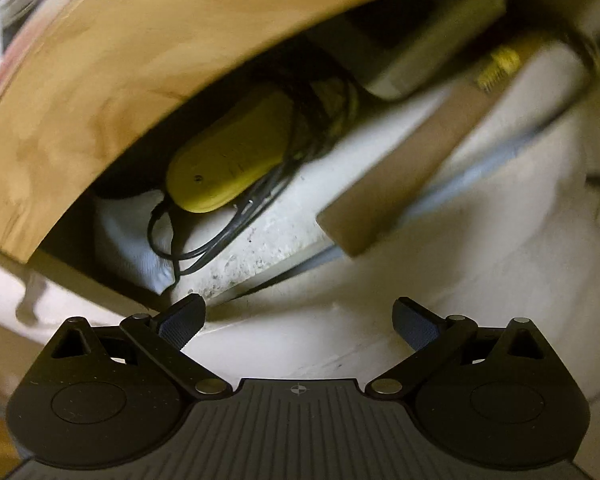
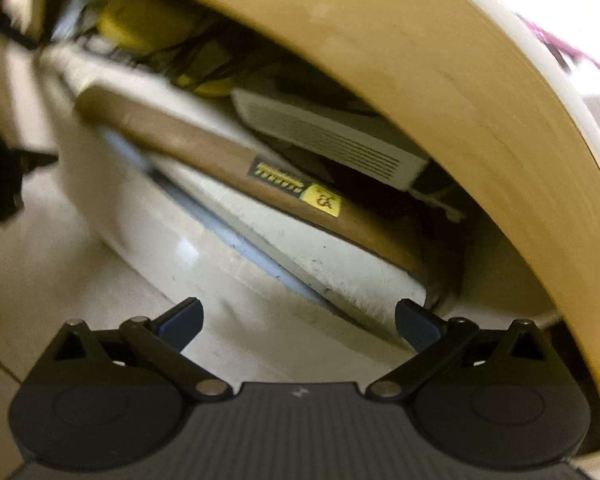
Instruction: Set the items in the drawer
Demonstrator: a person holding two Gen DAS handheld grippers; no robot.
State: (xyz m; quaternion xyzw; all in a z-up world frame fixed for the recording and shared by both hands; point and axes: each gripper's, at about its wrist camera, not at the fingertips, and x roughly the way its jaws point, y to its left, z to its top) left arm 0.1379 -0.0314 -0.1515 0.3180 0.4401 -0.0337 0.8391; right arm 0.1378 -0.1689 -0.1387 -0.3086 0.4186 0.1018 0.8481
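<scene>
The open white drawer [image 1: 340, 336] sits under a wooden tabletop [image 1: 120, 60]. Inside lie a yellow oval device [image 1: 228, 160] wrapped in black cable [image 1: 204, 248], a brown flat box [image 1: 404, 168] with a yellow label, a white box [image 1: 432, 40] and a white cloth [image 1: 128, 240]. My left gripper [image 1: 300, 320] is open and empty at the drawer's front edge. In the right wrist view the drawer [image 2: 172, 240] holds the brown box [image 2: 204, 148], a vented white device [image 2: 332, 140] and the yellow device [image 2: 148, 20]. My right gripper [image 2: 300, 320] is open and empty.
The wooden tabletop [image 2: 440, 80] overhangs the drawer closely, leaving a narrow gap above the contents. A pale floor or cabinet face [image 2: 40, 240] lies to the left in the right wrist view. Dark objects [image 2: 0, 184] sit at the far left.
</scene>
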